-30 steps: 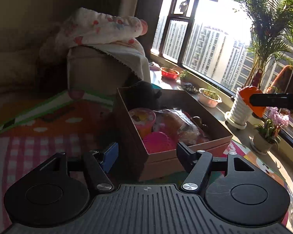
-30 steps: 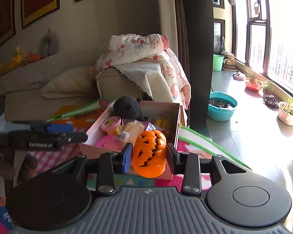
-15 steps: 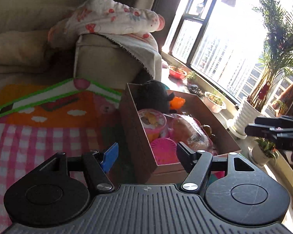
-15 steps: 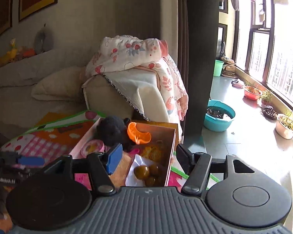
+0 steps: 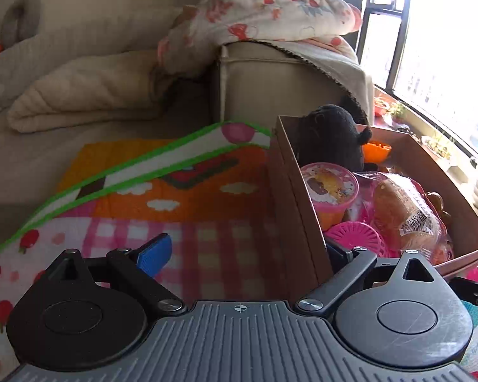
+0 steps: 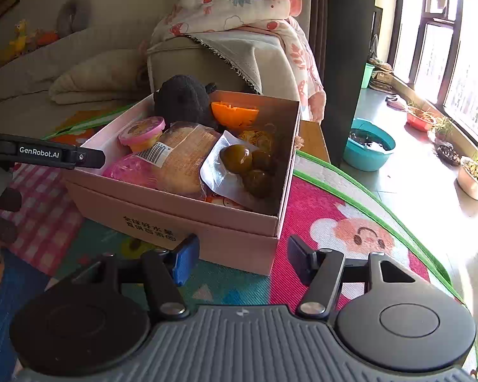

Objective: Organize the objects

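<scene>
A cardboard box (image 6: 226,219) sits on the play mat. It holds a black plush toy (image 6: 183,98), an orange pumpkin (image 6: 234,114), a pink cup (image 6: 141,132), bagged bread (image 6: 181,159) and a bag of brown fruits (image 6: 245,165). My right gripper (image 6: 242,259) is open and empty, low in front of the box's near right corner. My left gripper (image 5: 248,254) is opening wide and straddles the box's left wall (image 5: 302,210). Its blue pad is outside over the mat and its other finger is inside by a pink disc (image 5: 353,235). Neither pad presses the wall.
A beige sofa (image 5: 271,79) with a flowered blanket (image 5: 264,12) stands right behind the box. The colourful play mat (image 6: 334,222) runs to a green edge on the right. Beyond it are a teal basin (image 6: 368,148) and plant pots (image 6: 474,175) along the window.
The right gripper opened and left the orange pumpkin in the box, then sank to the box's near corner. The left gripper swung left over the box's wall and widened.
</scene>
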A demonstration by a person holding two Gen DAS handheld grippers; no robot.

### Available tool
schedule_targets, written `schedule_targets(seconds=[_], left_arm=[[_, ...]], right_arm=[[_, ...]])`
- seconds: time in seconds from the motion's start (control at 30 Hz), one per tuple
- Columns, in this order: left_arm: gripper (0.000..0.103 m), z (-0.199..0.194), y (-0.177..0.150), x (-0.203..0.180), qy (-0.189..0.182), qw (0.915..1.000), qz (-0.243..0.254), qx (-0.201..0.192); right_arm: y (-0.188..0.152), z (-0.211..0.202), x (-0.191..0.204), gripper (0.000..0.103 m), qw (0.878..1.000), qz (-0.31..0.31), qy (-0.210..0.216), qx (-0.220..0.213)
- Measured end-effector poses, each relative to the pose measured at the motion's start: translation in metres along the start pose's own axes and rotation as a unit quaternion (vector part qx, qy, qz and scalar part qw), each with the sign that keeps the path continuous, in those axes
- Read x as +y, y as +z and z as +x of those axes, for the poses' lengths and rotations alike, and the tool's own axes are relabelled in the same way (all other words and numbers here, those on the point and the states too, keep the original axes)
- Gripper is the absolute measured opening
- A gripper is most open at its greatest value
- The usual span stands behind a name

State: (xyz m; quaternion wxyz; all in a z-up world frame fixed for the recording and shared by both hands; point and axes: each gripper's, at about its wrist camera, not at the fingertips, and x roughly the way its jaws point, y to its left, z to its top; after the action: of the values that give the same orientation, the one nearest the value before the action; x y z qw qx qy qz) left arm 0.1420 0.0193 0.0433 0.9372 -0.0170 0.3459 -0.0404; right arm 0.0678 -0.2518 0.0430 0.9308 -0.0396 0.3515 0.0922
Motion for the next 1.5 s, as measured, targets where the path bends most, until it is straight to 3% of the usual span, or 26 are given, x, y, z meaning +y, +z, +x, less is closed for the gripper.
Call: schedule_targets(seconds=[0.07,0.23,0.5,0.53,0.63,0.7,0.87,1.0,1.17,1.3,1.5], left_arm=[[0.102,0.006,0.006,0.016,0.014,0.9999,-0.001,-0.009],[0.103,0.019,0.013,0.039,0.003,0.9998,-0.015,-0.011],[0.101,0.012,0.009,0.043,-0.008,0.9992,-0.025,-0.032],[0.101,0.002,0.007,0.043,-0.01,0.9986,-0.032,-0.041],[0.101,-0.036,-0.005,0.042,-0.02,0.9958,-0.038,-0.081],[0.101,-0.061,-0.021,0.038,-0.023,0.9945,-0.037,-0.095],[0.101,-0.092,-0.083,0.009,-0.05,0.9969,-0.019,-0.058],[0.101,-0.095,-0.109,-0.012,-0.053,0.9977,-0.012,-0.041],[0.101,-0.078,-0.112,-0.027,0.024,0.9995,0.014,-0.015],[0.102,-0.076,-0.112,-0.031,0.038,0.999,0.021,-0.013],[0.102,-0.074,-0.111,-0.03,0.038,0.999,0.017,-0.014]], right_arm=[[0.01,0.01,0.02,0.061,1.0,-0.006,0.008,-0.007],[0.03,0.026,0.053,0.061,1.0,-0.02,-0.001,-0.022],[0.044,0.039,0.061,0.061,0.999,-0.021,-0.026,-0.022],[0.042,0.036,0.061,0.064,0.999,-0.019,-0.024,-0.024],[0.029,0.019,0.059,0.09,0.999,-0.011,-0.022,-0.033],[0.016,0.006,0.057,0.1,0.999,-0.003,-0.022,-0.035],[-0.022,-0.019,0.06,0.103,1.0,0.017,0.001,0.003],[-0.047,-0.022,0.071,0.103,1.0,0.01,-0.013,0.019],[-0.055,-0.013,0.067,0.103,0.999,0.034,-0.014,0.018],[-0.061,-0.011,0.062,0.103,0.999,0.043,-0.013,-0.015],[-0.056,-0.004,0.065,0.103,0.999,0.031,-0.018,-0.013]])
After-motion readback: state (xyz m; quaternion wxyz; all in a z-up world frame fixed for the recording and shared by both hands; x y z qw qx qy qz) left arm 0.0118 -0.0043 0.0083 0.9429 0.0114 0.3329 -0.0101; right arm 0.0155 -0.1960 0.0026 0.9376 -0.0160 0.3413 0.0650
